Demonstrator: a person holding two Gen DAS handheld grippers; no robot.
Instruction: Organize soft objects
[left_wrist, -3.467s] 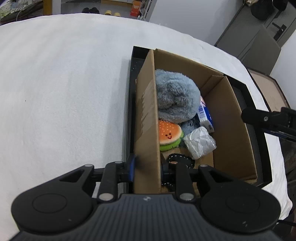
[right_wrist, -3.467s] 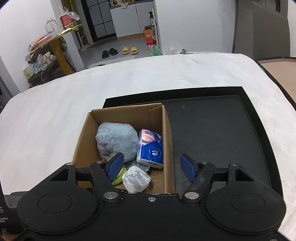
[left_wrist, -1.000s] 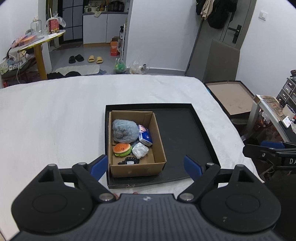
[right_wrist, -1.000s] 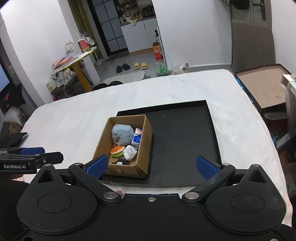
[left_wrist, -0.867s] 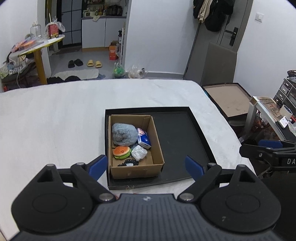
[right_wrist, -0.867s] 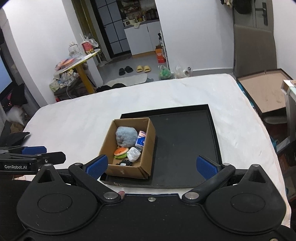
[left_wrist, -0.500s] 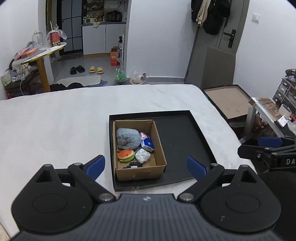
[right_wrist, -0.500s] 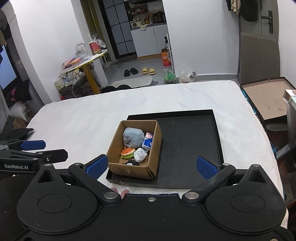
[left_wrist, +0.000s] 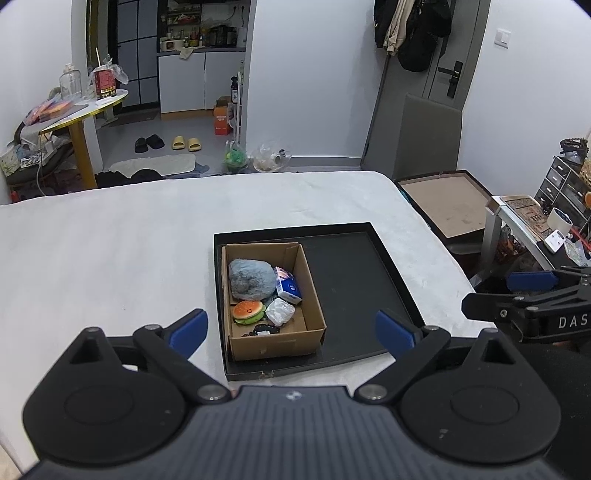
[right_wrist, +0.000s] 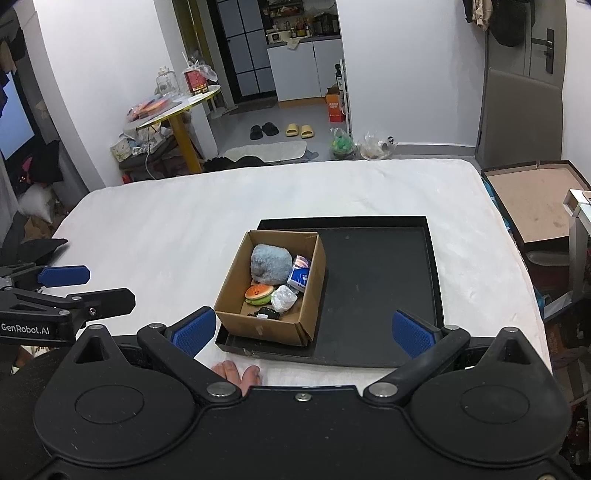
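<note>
Jaws spread, white bed (left_wrist: 110, 240), kitchen doorway (right_wrist: 258, 55)

1. You see a plain brown box (left_wrist: 273, 345) in a black tray (left_wrist: 354, 280).
2. Your white cover (left_wrist: 110, 251) on the bed is unpatterned.
3. The plush (left_wrist: 252, 278) is blue-grey; the burger toy (left_wrist: 248, 311) is orange over green, with a smiling face.
4. The tissue pack (left_wrist: 289, 288) is blue and white; the wrapper (left_wrist: 279, 311) is silvery white.
5. Both hand-held grippers are black with blue pads (right_wrist: 194, 329).
</note>
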